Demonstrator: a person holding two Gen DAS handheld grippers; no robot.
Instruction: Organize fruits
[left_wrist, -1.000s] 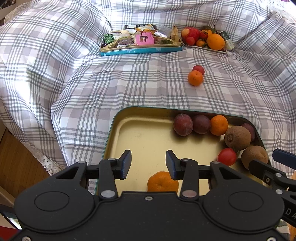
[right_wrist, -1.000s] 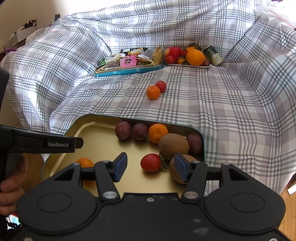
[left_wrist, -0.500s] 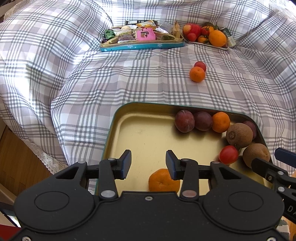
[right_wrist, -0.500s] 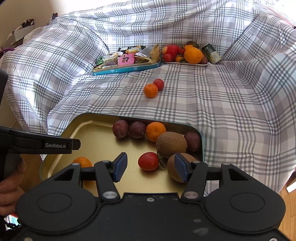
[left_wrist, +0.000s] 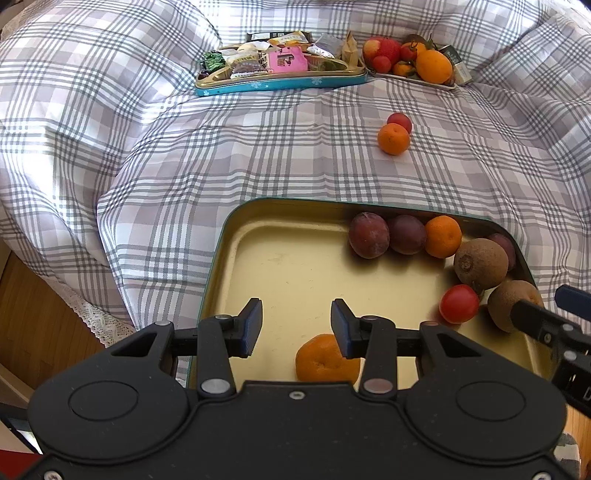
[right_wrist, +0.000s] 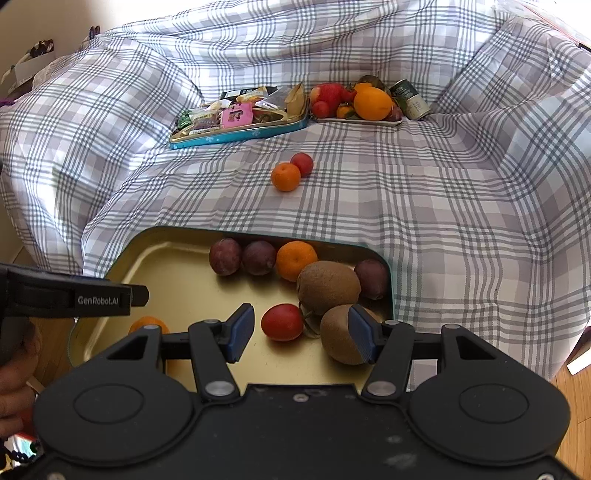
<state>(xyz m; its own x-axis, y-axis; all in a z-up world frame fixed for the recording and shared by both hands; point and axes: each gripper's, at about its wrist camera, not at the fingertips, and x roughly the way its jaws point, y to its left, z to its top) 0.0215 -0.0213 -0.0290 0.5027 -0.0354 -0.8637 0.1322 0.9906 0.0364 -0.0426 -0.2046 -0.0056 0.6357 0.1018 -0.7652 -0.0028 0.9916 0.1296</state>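
Over the last second both views are sliding back and upward a little: the tin (left_wrist: 236, 236) and its fruit are sitting lower and slightly further from the cameras than they were, and nothing inside it is shifting. That reads as both tools pulling away from the tin after a drop, with the next fruit still out on the blanket (left_wrist: 147, 155).

The left gripper (left_wrist: 296, 325) is hanging released, jaws apart and empty, over the tin's near edge, with a mandarin (left_wrist: 327, 360) lying loose just below its right finger. The right gripper (right_wrist: 301, 334) is likewise spread wide and carrying nothing, hovering over the tin's near right corner; a tomato (right_wrist: 282, 322) is showing between its fingers and a kiwi (right_wrist: 340, 334) is sitting behind its right pad, but neither is being pinched.

The rest of the sorted fruit is crowding the tin's far edge and right side: two plums, a mandarin, a second kiwi and a third plum in the far right corner. The tin's left half is bare, so there is room to set more down there.

Still to collect, as I judge it: an orange (right_wrist: 285, 176) and a red fruit (right_wrist: 302, 164) touching each other in the middle of the blanket, well apart from the tin. The cloth between is open, with only soft folds. The snack tin (right_wrist: 240, 134) and fruit plate (right_wrist: 354, 120) are sitting along the far edge.
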